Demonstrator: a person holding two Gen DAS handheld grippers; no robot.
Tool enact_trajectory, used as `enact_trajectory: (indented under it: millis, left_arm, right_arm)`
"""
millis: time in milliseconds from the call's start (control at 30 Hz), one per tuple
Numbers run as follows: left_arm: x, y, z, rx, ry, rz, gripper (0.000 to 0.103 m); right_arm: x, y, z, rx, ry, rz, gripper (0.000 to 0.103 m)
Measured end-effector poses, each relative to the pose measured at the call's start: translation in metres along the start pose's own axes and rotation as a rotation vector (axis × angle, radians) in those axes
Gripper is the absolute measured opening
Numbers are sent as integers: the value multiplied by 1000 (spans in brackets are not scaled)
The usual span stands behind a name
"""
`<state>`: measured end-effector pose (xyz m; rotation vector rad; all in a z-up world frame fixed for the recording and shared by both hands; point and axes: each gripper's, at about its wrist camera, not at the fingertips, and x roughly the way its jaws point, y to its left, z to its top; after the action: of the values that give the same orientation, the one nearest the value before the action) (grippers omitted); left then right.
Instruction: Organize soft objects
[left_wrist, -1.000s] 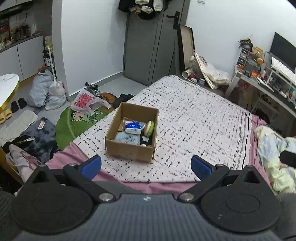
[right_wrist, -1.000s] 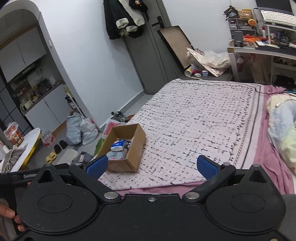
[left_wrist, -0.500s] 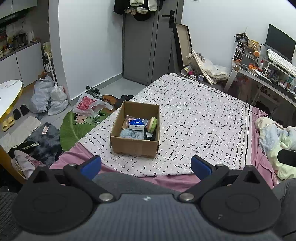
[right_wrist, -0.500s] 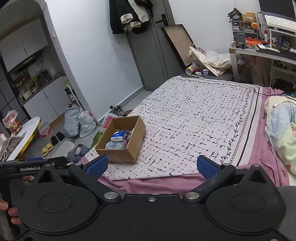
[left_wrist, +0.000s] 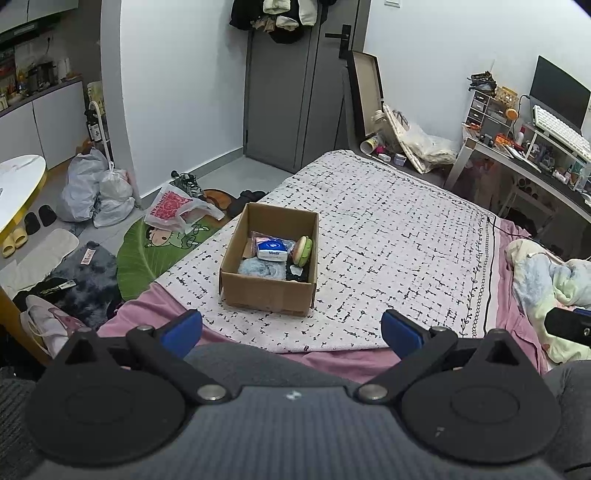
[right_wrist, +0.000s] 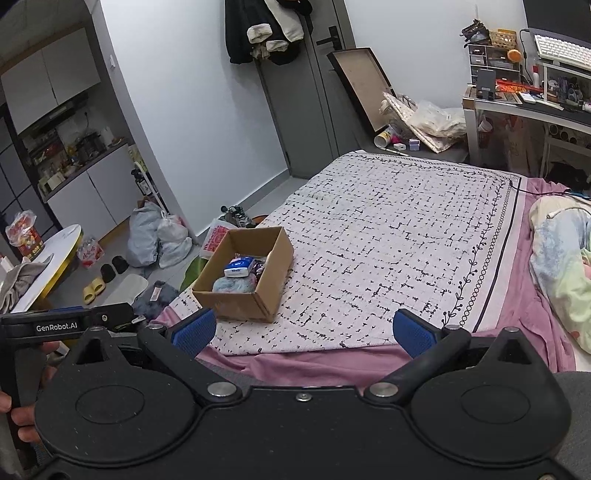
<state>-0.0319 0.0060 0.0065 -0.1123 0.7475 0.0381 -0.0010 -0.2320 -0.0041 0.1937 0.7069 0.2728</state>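
An open cardboard box (left_wrist: 266, 295) (right_wrist: 236, 306) stands near the left front corner of the patterned bed cover (left_wrist: 388, 236). Inside lie a blue-white tissue pack (left_wrist: 271, 249) (right_wrist: 238, 266), a fluffy light-blue item (left_wrist: 258, 266) (right_wrist: 234, 284), a burger-shaped plush (left_wrist: 303, 250) and a dark item. My left gripper (left_wrist: 291, 330) hangs open, well short of the box, above the bed's near edge. My right gripper (right_wrist: 302, 330) is open too, with nothing between its blue pads. The body of the left gripper (right_wrist: 62, 325), held by a hand, shows at the left of the right wrist view.
A crumpled pastel blanket (left_wrist: 546, 288) (right_wrist: 561, 258) lies at the bed's right. The floor on the left holds bags (left_wrist: 96, 192), slippers, mats and a green leaf rug (left_wrist: 155, 251). A cluttered desk (left_wrist: 535, 162) stands at the far right, a grey door (left_wrist: 295, 92) beyond.
Both grippers have pulled back and up from the bed, so the box looks smaller and farther. Both stay open and empty.
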Motion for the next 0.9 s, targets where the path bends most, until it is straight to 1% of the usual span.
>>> enact_trajectory:
  millis: [567, 900]
  left_arm:
    - [4, -3, -3, 0, 6, -4, 102]
    - [6, -6, -3, -2, 4, -14, 102]
  right_arm:
    - [2, 2, -2, 6, 7, -6, 103]
    - [4, -1, -1, 15, 12, -26, 103]
